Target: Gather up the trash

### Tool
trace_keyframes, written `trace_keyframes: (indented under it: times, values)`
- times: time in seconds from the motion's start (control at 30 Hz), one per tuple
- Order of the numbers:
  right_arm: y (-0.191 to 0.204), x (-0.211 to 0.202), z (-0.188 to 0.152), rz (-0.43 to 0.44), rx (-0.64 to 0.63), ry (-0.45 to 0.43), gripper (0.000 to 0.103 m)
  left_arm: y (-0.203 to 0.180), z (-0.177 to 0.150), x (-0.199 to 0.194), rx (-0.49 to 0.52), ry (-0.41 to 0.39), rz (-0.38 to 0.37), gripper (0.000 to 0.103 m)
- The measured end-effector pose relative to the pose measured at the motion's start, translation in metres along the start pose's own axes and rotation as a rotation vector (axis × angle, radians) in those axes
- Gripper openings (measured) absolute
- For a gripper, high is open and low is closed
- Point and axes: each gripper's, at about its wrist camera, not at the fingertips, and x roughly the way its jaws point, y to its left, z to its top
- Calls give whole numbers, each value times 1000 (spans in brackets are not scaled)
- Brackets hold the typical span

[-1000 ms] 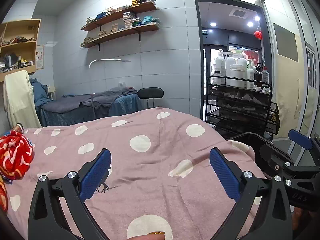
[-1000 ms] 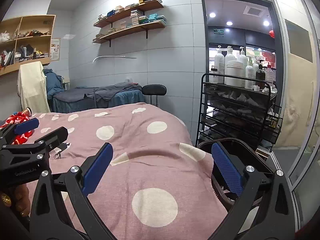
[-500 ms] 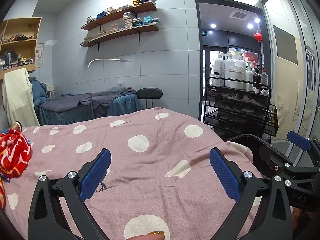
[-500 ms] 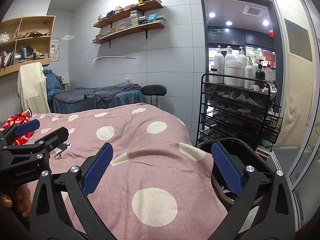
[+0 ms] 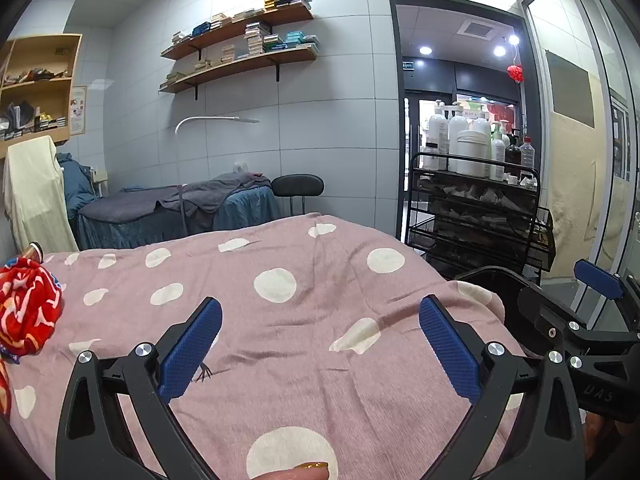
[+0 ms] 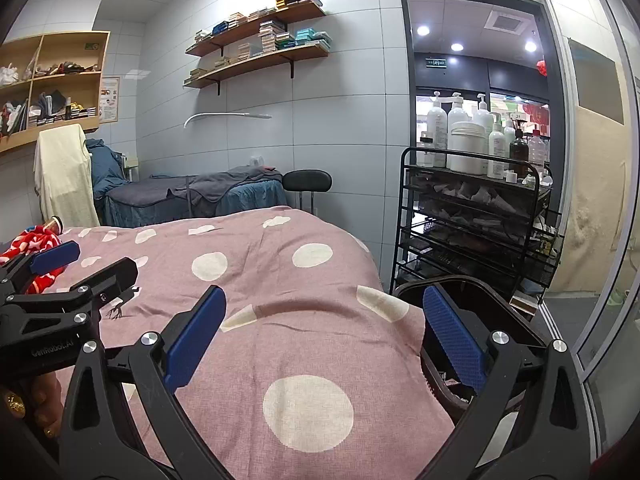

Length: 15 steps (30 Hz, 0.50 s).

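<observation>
My left gripper (image 5: pixel 320 344) is open and empty above a pink bed cover with white dots (image 5: pixel 304 320). My right gripper (image 6: pixel 324 340) is open and empty over the bed's right edge. A black bin (image 6: pixel 472 296) stands by the bed on the right, its rim partly behind my right finger; it also shows in the left wrist view (image 5: pixel 492 276). A red patterned cloth (image 5: pixel 24 316) lies at the bed's left edge, with a small bottle top (image 5: pixel 34 249) behind it. No loose trash shows on the cover.
A black wire cart (image 6: pixel 476 216) with white bottles stands right of the bed near the doorway. A second bed with grey covers (image 6: pixel 192 196) and a black stool (image 6: pixel 308 182) are behind. Wall shelves (image 6: pixel 256 52) hang above. A glass partition (image 6: pixel 592 160) is on the right.
Both views have shifted only slightly; the left gripper has drifted a little, and the grippers stay open and empty.
</observation>
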Motion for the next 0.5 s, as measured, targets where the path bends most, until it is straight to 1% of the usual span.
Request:
trace_keyframes:
  times: [0.5]
  values:
    - [0,0,0,-1,-1,0,98,-3,0,-1,-2,0,-4,98]
